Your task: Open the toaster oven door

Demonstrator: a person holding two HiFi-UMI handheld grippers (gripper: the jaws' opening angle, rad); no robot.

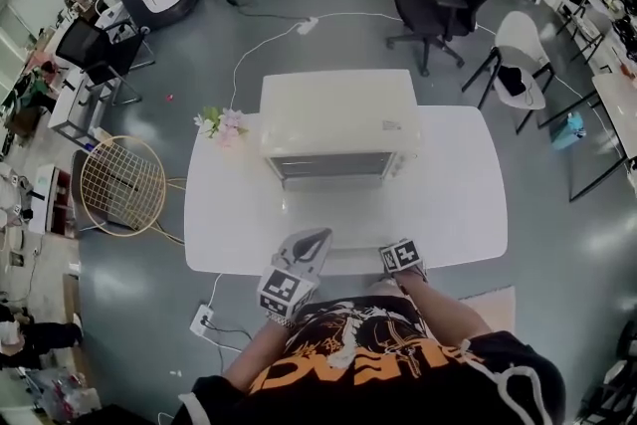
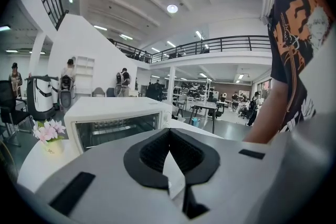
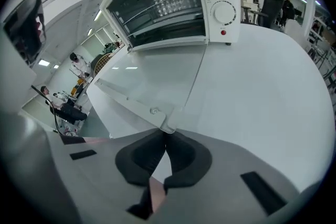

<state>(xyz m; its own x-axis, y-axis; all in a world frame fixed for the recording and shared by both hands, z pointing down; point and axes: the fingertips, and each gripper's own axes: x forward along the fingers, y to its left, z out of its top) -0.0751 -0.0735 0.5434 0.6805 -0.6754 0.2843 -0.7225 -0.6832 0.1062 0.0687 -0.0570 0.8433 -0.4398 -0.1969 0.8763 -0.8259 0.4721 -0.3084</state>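
Note:
A white toaster oven (image 1: 338,114) stands at the back middle of the white table (image 1: 453,199). Its glass door (image 3: 149,76) lies folded down flat toward me, leaving the rack inside exposed. The door handle (image 3: 134,102) runs along the near edge of the door. My right gripper (image 3: 167,135) is shut, its tips pinching the right end of that handle; in the head view it sits at the table's front edge (image 1: 398,252). My left gripper (image 2: 169,131) is shut and holds nothing. It hovers left of the door, near the front edge (image 1: 315,238), and faces the oven (image 2: 118,115).
A small pot of pink flowers (image 1: 223,124) stands at the table's back left, next to the oven. On the floor are a wire chair (image 1: 119,184) at left, a black office chair (image 1: 433,10) and a white chair (image 1: 523,65) behind, and a power strip (image 1: 202,318).

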